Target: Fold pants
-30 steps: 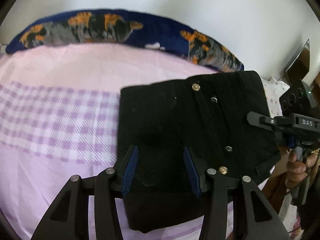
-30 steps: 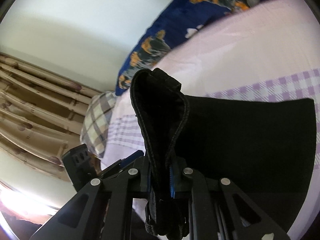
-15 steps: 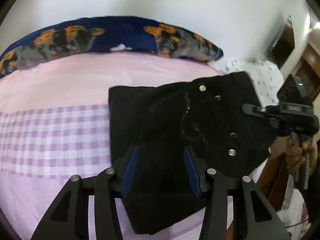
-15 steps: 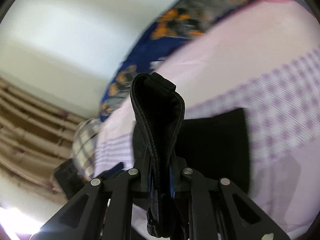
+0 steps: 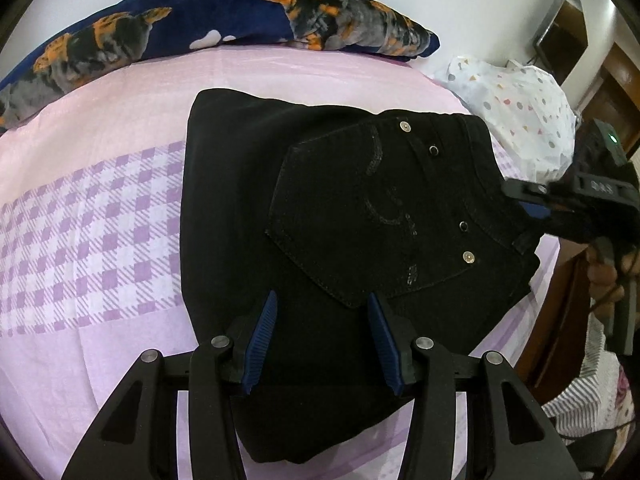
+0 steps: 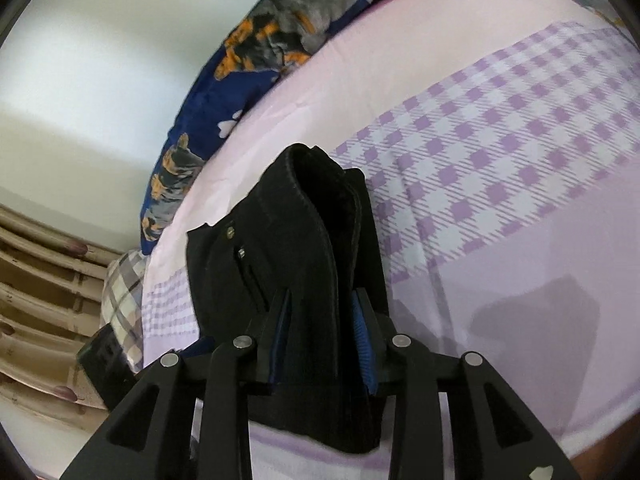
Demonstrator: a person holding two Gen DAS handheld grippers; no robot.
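The black pants lie folded on the pink and purple checked bed sheet, back pocket and rivets facing up. My left gripper hovers open over the near part of the pants, blue pads apart, holding nothing. My right gripper shows at the right edge of the pants at the waistband. In the right wrist view the right gripper has its jaws partly open around the thick waistband fold, which stands between the blue pads.
A navy pillow with orange and grey dogs lies along the far edge of the bed. A white dotted bundle sits at the right. A plaid pillow and curtains are at the bed's other end.
The right gripper lowered the waistband onto the folded pants and its jaws opened from a tight pinch. The left gripper stayed open above the pants.
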